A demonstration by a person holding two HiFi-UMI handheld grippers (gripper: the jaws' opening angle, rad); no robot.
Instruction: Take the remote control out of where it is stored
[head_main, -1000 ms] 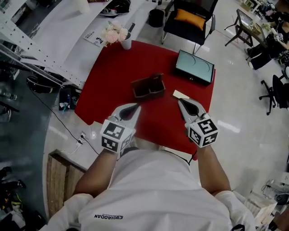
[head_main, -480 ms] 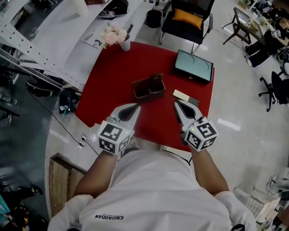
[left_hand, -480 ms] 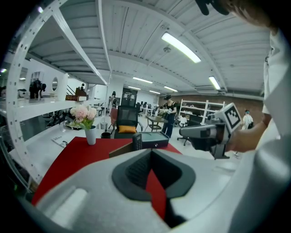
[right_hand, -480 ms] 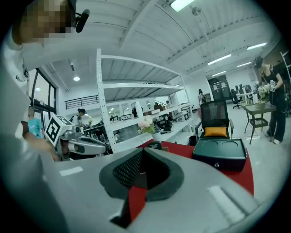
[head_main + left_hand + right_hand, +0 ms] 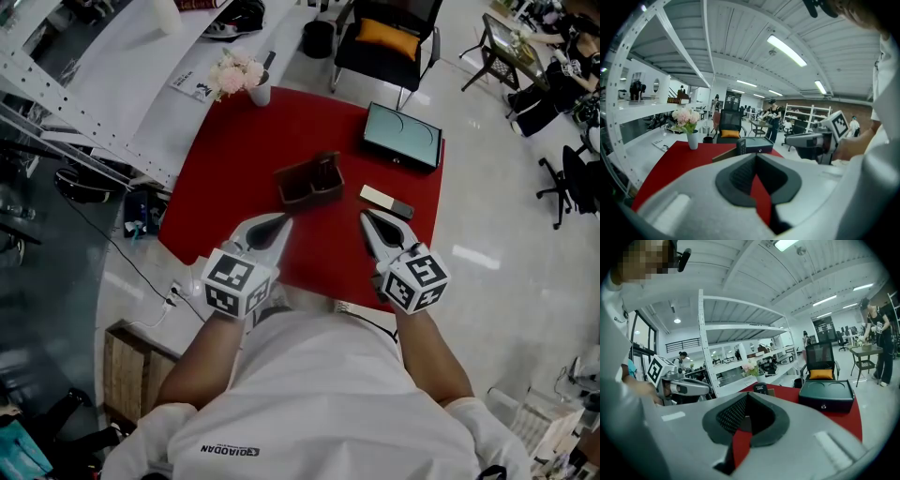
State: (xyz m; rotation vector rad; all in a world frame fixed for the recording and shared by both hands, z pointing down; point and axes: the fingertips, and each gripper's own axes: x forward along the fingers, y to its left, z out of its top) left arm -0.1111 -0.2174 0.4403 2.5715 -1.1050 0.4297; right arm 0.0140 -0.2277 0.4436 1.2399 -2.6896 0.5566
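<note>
While the remote (image 5: 761, 389) stands upright in the brown holder (image 5: 307, 183) at the middle of the red table (image 5: 234, 159), just as it did a second ago, nothing about it has changed. It shows as a dark slab rising above the holder's rim in both gripper views, though from the head view I cannot tell which of the two compartments it sits in. The only change is small and lies with the right gripper (image 5: 367, 218), at lower right of centre, which has drifted a little toward the left of the frame. As a result the pale bar (image 5: 384, 200) lying just right of the holder, earlier half covered by the gripper's tip, is now in full view. Its jaws are pressed together with nothing between them, and only red table shows through the gap behind the tips. The left gripper (image 5: 282, 222), at lower left of centre, has kept its place. Its jaws are likewise closed and empty, and its tip points up toward the holder's near left corner. Both tips are near the holder but apart from it. I judge that the removal has not yet begun. This looks like the right hand settling before the reach, and whichever gripper takes the remote must first spread its jaws. Farther out, a green box (image 5: 403, 137) lies at the table's upper right and a vase (image 5: 246, 75) of flowers stands at its upper left corner.
</note>
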